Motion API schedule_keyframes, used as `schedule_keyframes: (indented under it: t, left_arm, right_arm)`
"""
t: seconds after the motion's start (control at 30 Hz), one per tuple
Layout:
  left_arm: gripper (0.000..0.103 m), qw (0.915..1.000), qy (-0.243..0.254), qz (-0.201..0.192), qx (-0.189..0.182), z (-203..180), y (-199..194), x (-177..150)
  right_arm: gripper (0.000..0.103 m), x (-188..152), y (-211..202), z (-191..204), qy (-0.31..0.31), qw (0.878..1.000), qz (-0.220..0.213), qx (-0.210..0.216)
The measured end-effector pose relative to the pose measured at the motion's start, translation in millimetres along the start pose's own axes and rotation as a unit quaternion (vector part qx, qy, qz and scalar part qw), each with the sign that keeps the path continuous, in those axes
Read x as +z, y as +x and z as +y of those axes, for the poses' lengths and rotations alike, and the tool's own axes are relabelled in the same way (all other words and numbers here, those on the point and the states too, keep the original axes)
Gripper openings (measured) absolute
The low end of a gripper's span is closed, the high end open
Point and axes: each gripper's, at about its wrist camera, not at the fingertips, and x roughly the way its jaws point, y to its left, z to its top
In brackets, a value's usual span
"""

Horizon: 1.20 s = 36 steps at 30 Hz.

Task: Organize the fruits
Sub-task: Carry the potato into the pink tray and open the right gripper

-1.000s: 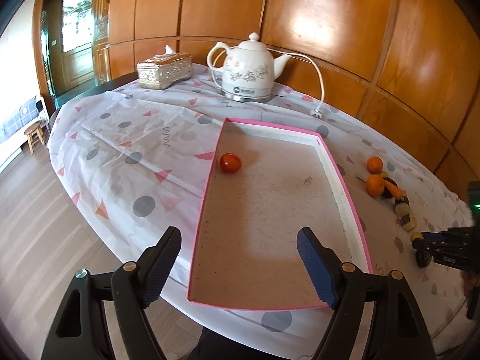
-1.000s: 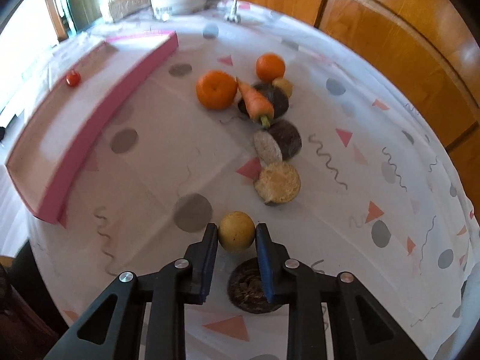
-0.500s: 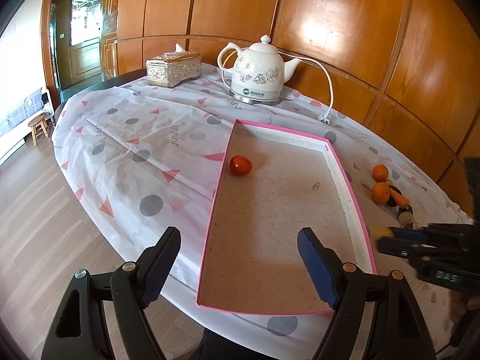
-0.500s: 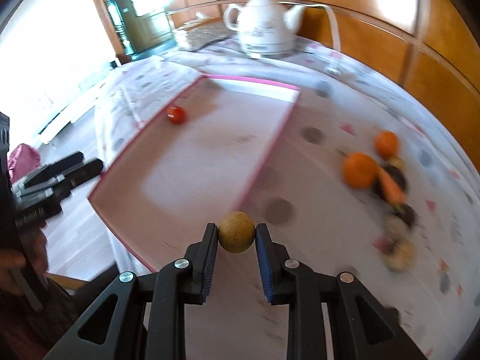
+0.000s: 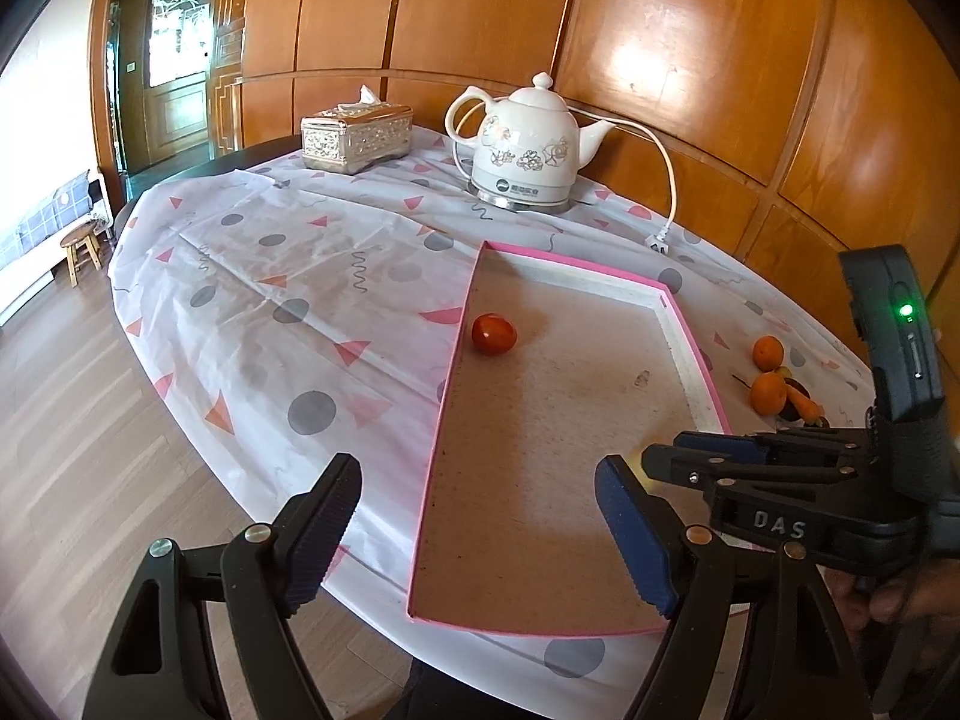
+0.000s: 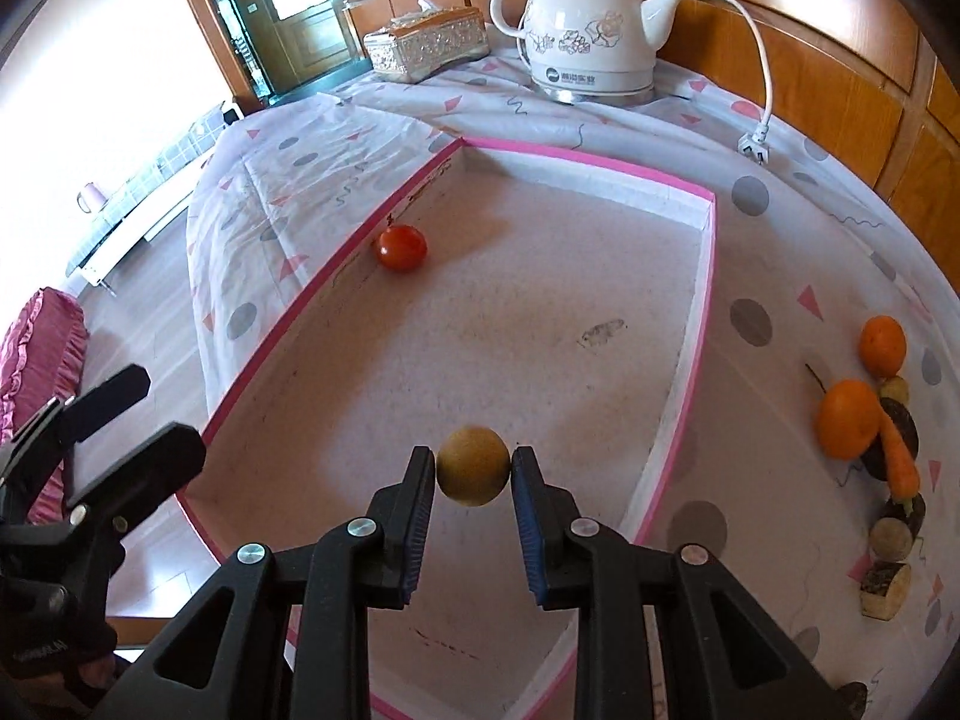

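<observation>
My right gripper (image 6: 473, 474) is shut on a small yellow-brown round fruit (image 6: 473, 465) and holds it above the near part of the pink-edged tray (image 6: 699, 324). A red tomato (image 6: 401, 247) lies in the tray by its left wall; it also shows in the left wrist view (image 5: 493, 333). My left gripper (image 5: 480, 534) is open and empty, in front of the tray's near end (image 5: 528, 627). The right gripper (image 5: 666, 457) enters the left wrist view from the right, over the tray. Two oranges (image 6: 847, 417) and a carrot (image 6: 899, 456) lie right of the tray.
A white electric kettle (image 5: 523, 147) with its cord and plug (image 5: 659, 239) stands behind the tray, a silver tissue box (image 5: 356, 135) to its left. Dark and pale round pieces (image 6: 892, 537) lie in a row by the oranges. The table edge is near me.
My right gripper has carried the yellow-brown fruit from the cloth at the right, leftward, to above the tray. The left gripper has stayed open and shifted only a little.
</observation>
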Motion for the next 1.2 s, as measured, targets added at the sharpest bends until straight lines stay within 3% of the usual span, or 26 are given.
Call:
schedule_keyframes:
  t: [0.1,0.37,0.77,0.97,1.2]
  left_arm:
    - [0.081,1.0,-0.001,0.0,0.0,1,0,0]
    - [0.081,0.9999,0.006,-0.007,-0.006,-4,-3,1]
    - [0.081,0.9993,0.031,-0.016,-0.011,-20,-11,0]
    - [0.081,0.999,0.041,-0.015,-0.012,-27,-13,0]
    - [0.081,0.9984,0.053,-0.015,-0.012,-35,-14,0]
  right_arm:
    - [0.033,0,-7,-2,0.004,1.0,-0.01,-0.005]
    - [0.033,-15,-34,-19,0.016,0.999,-0.036,-0.036]
    - [0.033,-59,-88,-83,0.062,0.991,-0.059,-0.099]
    - [0.033,-87,-113,-128,0.103,0.982,-0.06,-0.145]
    - [0.033,-116,-150,-188,0.167,0.962,-0.07,-0.207]
